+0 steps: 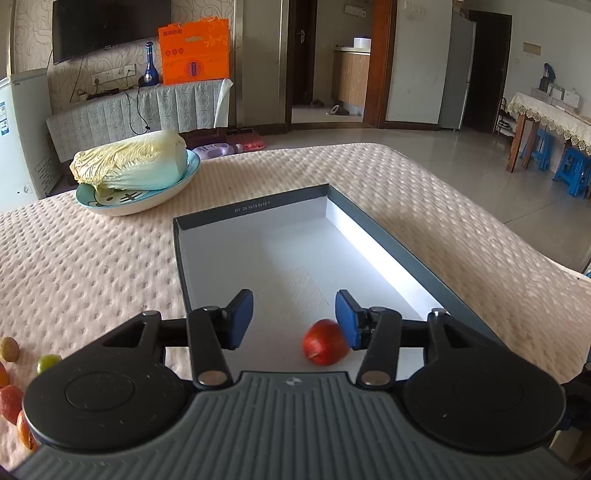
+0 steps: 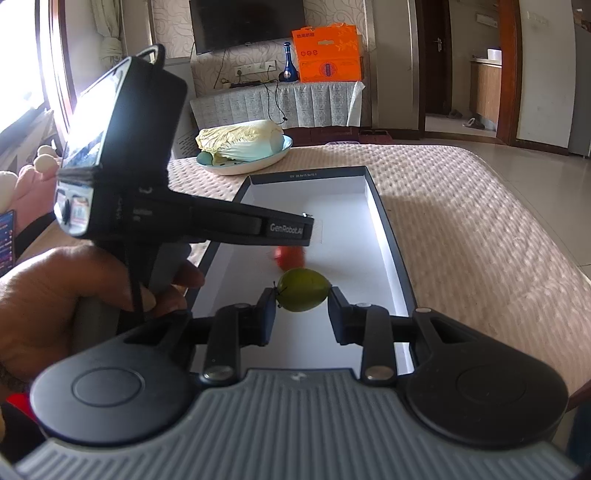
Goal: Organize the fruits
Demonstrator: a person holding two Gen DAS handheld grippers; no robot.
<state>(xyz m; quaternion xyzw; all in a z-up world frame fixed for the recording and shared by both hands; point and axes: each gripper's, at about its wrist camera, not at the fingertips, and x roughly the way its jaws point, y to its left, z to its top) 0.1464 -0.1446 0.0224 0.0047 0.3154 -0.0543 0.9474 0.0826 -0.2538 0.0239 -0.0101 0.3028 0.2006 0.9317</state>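
A small red fruit [image 1: 325, 347] with a slit in its skin lies on the white floor of the shallow grey-walled box [image 1: 373, 225], near the box's near end. The left gripper [image 1: 294, 319] hangs above it with its blue pads apart and nothing between them; the fruit sits just below the right-hand pad, and whether they touch cannot be told. In the right wrist view that red fruit shows only as a blur. The right gripper [image 2: 302, 308] is clamped on a smooth green fruit [image 2: 303, 290] with a short dark stem, held over the same end of the box. The left hand [image 2: 55, 314] and its gripper's body fill the left of that view and hide part of the box's left wall.

Loose orange, green and brownish fruits [image 1: 14, 373] lie on the cloth at the left edge. Farther back, a napa cabbage [image 1: 133, 162] lies on a blue plate [image 1: 177, 188].

Everything rests on a pinkish dimpled tablecloth [image 1: 92, 258]. Behind are a wall television [image 1: 107, 26], an orange gift bag [image 1: 194, 51], a blue bottle [image 1: 149, 66] and a tiled floor.
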